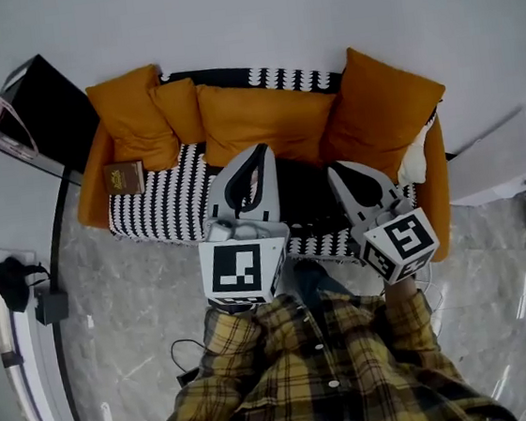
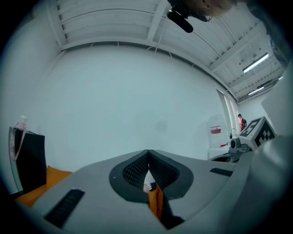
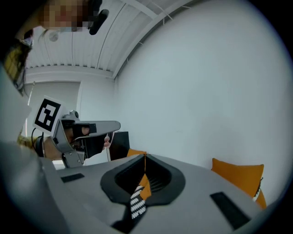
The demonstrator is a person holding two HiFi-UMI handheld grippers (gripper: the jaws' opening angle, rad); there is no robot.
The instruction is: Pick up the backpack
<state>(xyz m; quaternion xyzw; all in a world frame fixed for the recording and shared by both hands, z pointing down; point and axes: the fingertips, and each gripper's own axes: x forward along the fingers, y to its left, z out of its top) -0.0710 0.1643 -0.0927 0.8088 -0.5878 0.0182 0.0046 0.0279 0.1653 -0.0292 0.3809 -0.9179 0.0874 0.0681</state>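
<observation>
Left claw point(image 1: 257, 151) closed, empty; right claw point(image 1: 334, 169) likewise; black backpack point(image 1: 304, 195) on sofa point(image 1: 90, 190) between them.

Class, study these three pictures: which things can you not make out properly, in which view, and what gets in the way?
1. Head view: what seems to be the backpack is only a dark patch on the sofa; the left gripper and right gripper cover its sides.
2. Head view: the brown thing on the seat is too small to name.
3. Both gripper views: each gripper's own body blocks the seat below.
</observation>
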